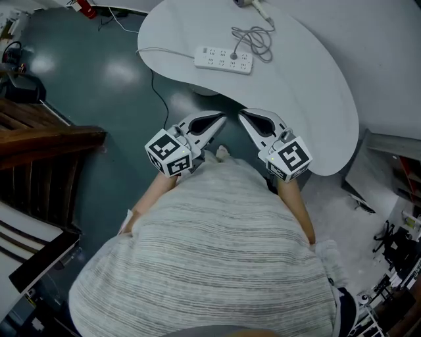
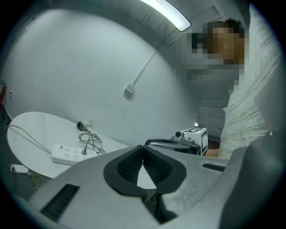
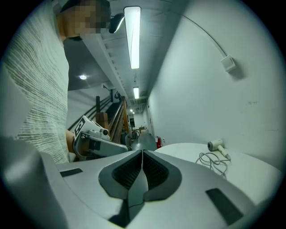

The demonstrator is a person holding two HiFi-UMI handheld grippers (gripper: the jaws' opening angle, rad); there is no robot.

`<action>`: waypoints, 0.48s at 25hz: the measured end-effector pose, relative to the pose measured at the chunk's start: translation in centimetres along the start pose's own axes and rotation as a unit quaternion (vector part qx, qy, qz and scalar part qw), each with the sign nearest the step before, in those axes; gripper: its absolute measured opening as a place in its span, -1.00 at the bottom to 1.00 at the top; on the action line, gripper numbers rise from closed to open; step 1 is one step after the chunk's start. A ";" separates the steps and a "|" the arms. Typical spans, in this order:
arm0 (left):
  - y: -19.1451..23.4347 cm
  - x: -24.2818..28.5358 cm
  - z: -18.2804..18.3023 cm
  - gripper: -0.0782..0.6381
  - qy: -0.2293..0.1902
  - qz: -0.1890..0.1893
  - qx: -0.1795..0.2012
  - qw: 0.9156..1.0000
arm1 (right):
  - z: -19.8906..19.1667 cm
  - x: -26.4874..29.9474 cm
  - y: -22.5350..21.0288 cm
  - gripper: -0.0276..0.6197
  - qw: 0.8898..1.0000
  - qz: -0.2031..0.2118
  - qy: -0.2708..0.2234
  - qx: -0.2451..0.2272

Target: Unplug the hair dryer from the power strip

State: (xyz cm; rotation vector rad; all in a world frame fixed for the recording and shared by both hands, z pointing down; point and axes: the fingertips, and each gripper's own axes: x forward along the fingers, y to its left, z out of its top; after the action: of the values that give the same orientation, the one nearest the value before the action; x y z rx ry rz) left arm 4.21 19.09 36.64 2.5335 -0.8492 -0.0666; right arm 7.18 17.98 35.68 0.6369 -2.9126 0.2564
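A white power strip (image 1: pixel 223 59) lies on the far part of the white rounded table (image 1: pixel 309 99). The hair dryer's grey cord (image 1: pixel 253 41) coils beside it, and its plug (image 2: pixel 83 152) sits in the strip. The small hair dryer (image 2: pixel 82 125) lies further back near the wall, cut off by the top edge in the head view (image 1: pixel 253 5). My left gripper (image 1: pixel 220 120) and right gripper (image 1: pixel 243 116) hover side by side at the table's near edge, well short of the strip. Both are shut with nothing between their pads, as the left gripper (image 2: pixel 143 147) and right gripper (image 3: pixel 142 152) views show.
The strip's own white lead (image 1: pixel 161 51) runs off the table's left edge. A black cable (image 1: pixel 158 99) trails on the dark floor. Wooden stairs (image 1: pixel 46 141) stand at the left, and a white wall (image 2: pixel 89 67) rises behind the table.
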 end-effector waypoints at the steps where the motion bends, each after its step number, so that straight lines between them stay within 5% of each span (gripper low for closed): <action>1: 0.0 0.0 0.0 -0.76 0.000 0.001 0.001 1.000 | 0.1 0.0 0.2 -0.83 1.000 0.006 -0.004 0.002; 12: -0.2 -0.1 -0.6 -0.76 0.010 0.006 0.006 1.000 | 0.3 -0.3 -0.8 -0.83 1.000 -0.005 -0.016 0.019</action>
State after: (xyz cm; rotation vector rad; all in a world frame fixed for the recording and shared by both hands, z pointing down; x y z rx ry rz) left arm 4.37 19.48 37.09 2.5358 -0.8589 -0.0322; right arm 7.78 17.33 35.43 0.6684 -2.9412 0.3050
